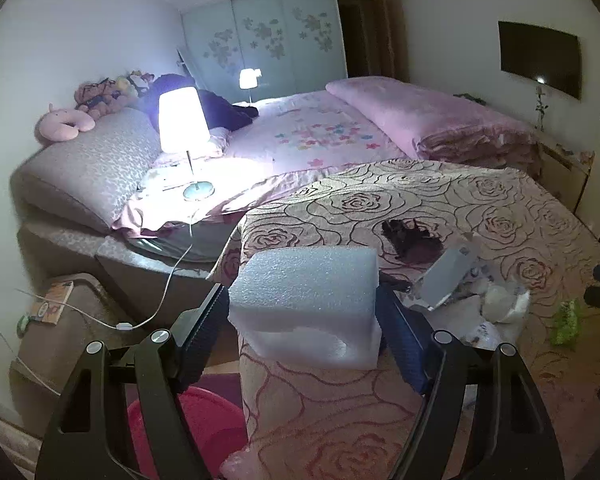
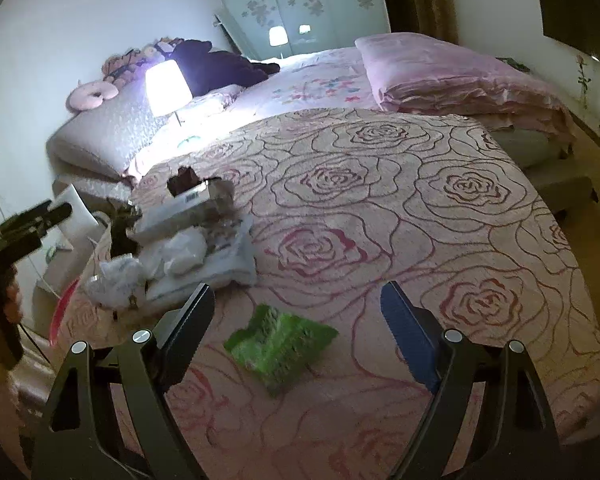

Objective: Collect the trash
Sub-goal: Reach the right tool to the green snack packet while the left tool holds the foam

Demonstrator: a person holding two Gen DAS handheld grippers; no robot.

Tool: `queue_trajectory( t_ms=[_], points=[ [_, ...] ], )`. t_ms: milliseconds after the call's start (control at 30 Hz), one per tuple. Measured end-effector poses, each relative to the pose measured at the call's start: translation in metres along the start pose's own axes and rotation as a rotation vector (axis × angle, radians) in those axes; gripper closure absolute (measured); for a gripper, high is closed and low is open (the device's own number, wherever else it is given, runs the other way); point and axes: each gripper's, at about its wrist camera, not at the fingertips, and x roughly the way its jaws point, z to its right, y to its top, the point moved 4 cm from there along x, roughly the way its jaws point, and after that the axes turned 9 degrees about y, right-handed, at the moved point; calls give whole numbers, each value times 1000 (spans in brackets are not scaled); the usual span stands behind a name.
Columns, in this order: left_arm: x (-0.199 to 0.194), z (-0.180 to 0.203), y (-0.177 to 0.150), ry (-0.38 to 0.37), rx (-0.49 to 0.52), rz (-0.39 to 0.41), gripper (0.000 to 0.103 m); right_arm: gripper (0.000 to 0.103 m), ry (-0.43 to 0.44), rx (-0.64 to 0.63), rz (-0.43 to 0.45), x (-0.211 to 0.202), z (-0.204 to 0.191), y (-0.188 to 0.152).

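L hand-held gripper (image 1: 302, 312) clamps foam block (image 1: 306, 300) at rose cloth (image 1: 480, 208) edge.

We saw a foam block (image 1: 306, 304) at the table's (image 2: 380, 184) left edge, a trash pile (image 2: 192, 240) behind it, a wrapper (image 2: 280, 344) near the front edge, and a bed (image 1: 320, 132) beyond the table's far edge.

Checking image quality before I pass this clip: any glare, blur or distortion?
Left wrist view: the lit lamp blows out the bedding around it; fisheye bends the walls. Right wrist view: the green wrapper is smeared, the room dim.
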Motion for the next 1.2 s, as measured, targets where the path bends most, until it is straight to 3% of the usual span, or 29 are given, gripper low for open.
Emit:
queue_trajectory(
  t_ms=[233, 367, 633, 667, 767, 1000, 1033, 1100, 1200],
  points=[
    [-22, 2, -7, -9, -15, 22, 31, 21, 2, -67, -83, 11, -5, -30],
    [-30, 0, -10, 1, -26, 23, 31, 21, -8, -102, -86, 22, -9, -31],
    [-39, -11, -20, 24, -53, 18, 31, 39, -4, -167, -115, 43, -14, -31],
    [-40, -11, -21, 26, -54, 16, 31, 49, -5, -172, -112, 42, -15, -31],
    [-41, -14, -24, 37, -62, 15, 31, 62, 4, -179, -118, 42, -16, -30],
    [-43, -23, -30, 47, -80, 7, 31, 61, 34, -142, -124, 40, -13, -28],
    [-44, -24, -30, 47, -81, 8, 31, 58, 39, -129, -124, 41, -12, -28],
    [-45, -25, -31, 48, -82, 9, 31, 34, 30, -92, -111, 39, -8, -25],
    [-47, -27, -31, 52, -88, 11, 31, 34, 31, -67, -95, 38, -5, -20]
  ],
)
